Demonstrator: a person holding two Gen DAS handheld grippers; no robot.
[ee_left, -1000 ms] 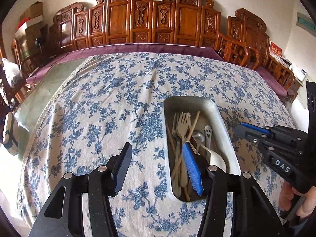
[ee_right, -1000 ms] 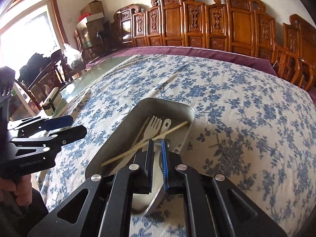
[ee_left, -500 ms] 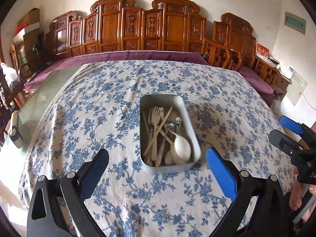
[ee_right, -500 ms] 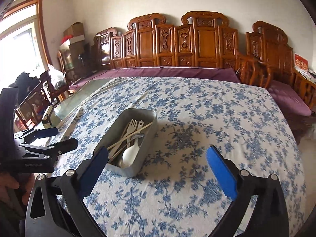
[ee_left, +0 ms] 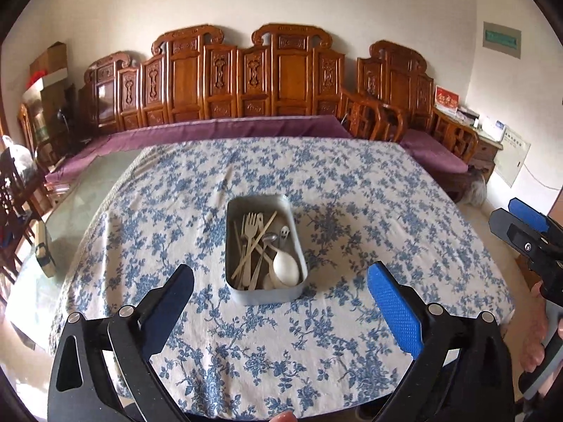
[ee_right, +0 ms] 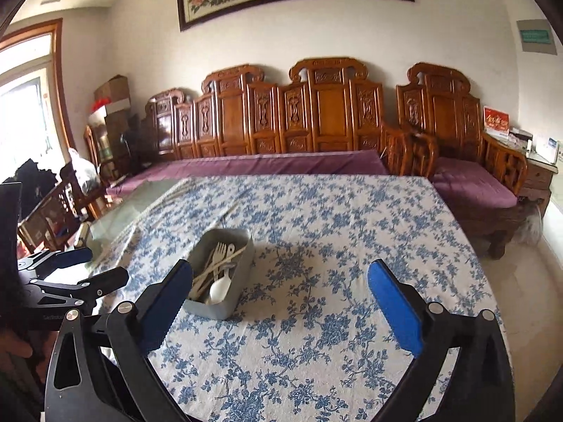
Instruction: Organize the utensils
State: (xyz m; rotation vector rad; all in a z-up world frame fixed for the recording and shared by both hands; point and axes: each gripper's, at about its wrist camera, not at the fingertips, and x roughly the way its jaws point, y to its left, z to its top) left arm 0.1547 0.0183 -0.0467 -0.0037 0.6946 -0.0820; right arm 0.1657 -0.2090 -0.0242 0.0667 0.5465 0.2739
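Note:
A grey metal tray stands in the middle of the blue-flowered tablecloth; it also shows in the right wrist view. In it lie a pale fork, chopsticks, a metal spoon and a white spoon. My left gripper is open and empty, held back from the tray near the table's front edge. My right gripper is open and empty, to the right of the tray and apart from it.
Carved wooden benches with purple cushions line the far wall. Bare glass tabletop shows left of the cloth, with a small object on it. Wooden chairs stand at the left. The right gripper shows at the left wrist view's right edge.
Both grippers have opened wide and pulled back and up from the tray. The right gripper was shut over the tray a second ago; it is now empty.

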